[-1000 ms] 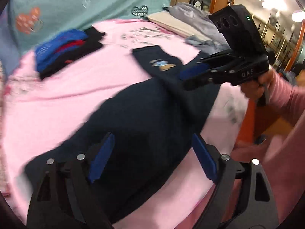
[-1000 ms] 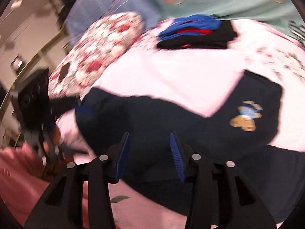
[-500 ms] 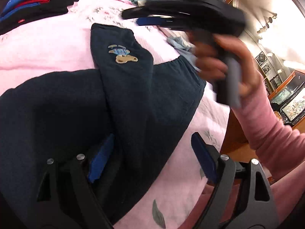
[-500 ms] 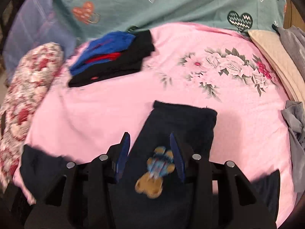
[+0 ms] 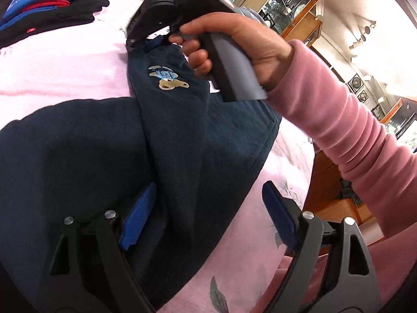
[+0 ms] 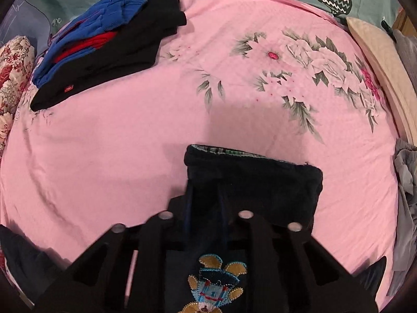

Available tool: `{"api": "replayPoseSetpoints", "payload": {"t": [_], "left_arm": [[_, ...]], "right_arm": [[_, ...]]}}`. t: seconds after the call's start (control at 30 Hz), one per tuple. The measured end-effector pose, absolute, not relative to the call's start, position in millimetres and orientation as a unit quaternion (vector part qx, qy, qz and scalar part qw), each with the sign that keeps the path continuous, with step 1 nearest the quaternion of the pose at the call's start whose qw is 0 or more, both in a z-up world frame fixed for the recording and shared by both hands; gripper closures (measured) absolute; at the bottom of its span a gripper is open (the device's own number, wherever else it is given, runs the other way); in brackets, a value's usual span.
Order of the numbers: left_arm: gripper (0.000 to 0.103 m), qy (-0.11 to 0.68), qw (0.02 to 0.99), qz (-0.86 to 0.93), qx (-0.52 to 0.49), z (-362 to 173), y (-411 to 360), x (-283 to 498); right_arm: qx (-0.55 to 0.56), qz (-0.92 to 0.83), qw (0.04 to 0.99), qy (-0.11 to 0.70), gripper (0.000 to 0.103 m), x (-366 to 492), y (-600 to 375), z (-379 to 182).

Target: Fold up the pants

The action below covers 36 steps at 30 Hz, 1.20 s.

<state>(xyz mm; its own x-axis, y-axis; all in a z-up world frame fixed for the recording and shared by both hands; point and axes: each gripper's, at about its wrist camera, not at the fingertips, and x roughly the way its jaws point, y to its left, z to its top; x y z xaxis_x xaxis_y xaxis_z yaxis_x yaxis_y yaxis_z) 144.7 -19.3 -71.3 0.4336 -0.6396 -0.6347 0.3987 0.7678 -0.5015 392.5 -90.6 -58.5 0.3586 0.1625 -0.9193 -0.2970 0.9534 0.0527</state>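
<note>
The right gripper (image 6: 206,203) had just pinched, seemingly, the pants (image 5: 104,156) at the leg cuff (image 6: 250,172), starting the fold, while the left gripper's (image 5: 208,203) fingers gaped wide, empty.

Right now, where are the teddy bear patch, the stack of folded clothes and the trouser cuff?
teddy bear patch (image 5: 168,78), left wrist view, embroidery centre.
stack of folded clothes (image 6: 109,49), right wrist view, black garment.
trouser cuff (image 6: 252,168), right wrist view, hem edge.

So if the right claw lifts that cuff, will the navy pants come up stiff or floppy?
Likely floppy: the pants already drape in soft folds on the sheet. The right claw pinches the leg near its cuff, so the rest would probably trail. Thick, lined fabric suggests some weight.
</note>
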Motion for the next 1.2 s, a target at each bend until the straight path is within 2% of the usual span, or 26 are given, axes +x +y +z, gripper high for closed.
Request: {"api": "replayPoseSetpoints", "payload": {"t": [0.1, 0.27, 0.37, 0.43, 0.47, 0.53, 0.63, 0.7, 0.77, 0.83, 0.87, 0.97, 1.07, 1.13, 1.2], "left_arm": [[0.018, 0.430, 0.838, -0.310, -0.133, -70.2, -20.7, 144.8], [0.021, 0.425, 0.843, -0.302, -0.132, -69.9, -19.2, 143.5], [0.030, 0.413, 0.860, -0.278, -0.115, -66.1, -21.2, 140.4], [0.040, 0.398, 0.874, -0.261, -0.092, -61.0, -25.6, 134.5], [0.043, 0.386, 0.883, -0.254, -0.077, -57.6, -28.7, 130.4], [0.058, 0.374, 0.892, -0.246, -0.056, -53.7, -34.2, 125.3], [0.076, 0.382, 0.888, -0.252, -0.052, -56.1, -39.2, 125.1], [0.077, 0.397, 0.882, -0.249, -0.037, -60.4, -45.5, 127.3], [0.077, 0.404, 0.881, -0.247, -0.013, -62.0, -52.8, 126.4], [0.076, 0.406, 0.882, -0.241, 0.000, -62.2, -56.6, 126.3], [0.075, 0.407, 0.883, -0.236, 0.005, -62.8, -58.1, 126.7], [0.074, 0.405, 0.886, -0.225, 0.006, -64.4, -60.3, 124.7], [0.073, 0.398, 0.892, -0.215, 0.010, -65.3, -62.1, 120.0], [0.072, 0.396, 0.893, -0.214, 0.011, -65.8, -61.9, 117.7], [0.072, 0.398, 0.892, -0.214, 0.004, -65.7, -60.1, 118.9]], "right_arm": [[-0.029, 0.159, 0.832, 0.531, 0.097, 388.5, -107.7, -34.1], [0.069, 0.237, 0.858, 0.449, 0.097, 358.9, -153.3, 51.9], [0.137, 0.278, 0.872, 0.378, 0.097, 318.0, -211.9, 103.1], [0.180, 0.297, 0.872, 0.344, 0.097, 287.9, -255.8, 116.9], [0.210, 0.299, 0.870, 0.331, 0.097, 268.1, -287.9, 112.2], [0.253, 0.287, 0.864, 0.327, 0.097, 245.2, -333.7, 87.5], [0.297, 0.210, 0.853, 0.375, 0.097, 220.3, -390.5, 10.6], [0.314, 0.150, 0.840, 0.417, 0.097, 212.1, -411.9, -36.6], [0.336, 0.167, 0.822, 0.429, 0.093, 206.4, -413.9, -54.0], [0.332, 0.181, 0.817, 0.436, 0.075, 207.7, -406.6, -52.0], [0.330, 0.175, 0.817, 0.439, 0.051, 209.1, -405.4, -48.9], [0.338, 0.169, 0.803, 0.460, 0.050, 220.7, -404.5, -50.6], [0.424, 0.183, 0.742, 0.486, 0.050, 222.5, -420.6, -66.7], [0.465, 0.208, 0.714, 0.480, 0.050, 217.5, -423.1, -69.1], [0.461, 0.198, 0.722, 0.476, 0.050, 212.1, -425.9, -63.2]]}}
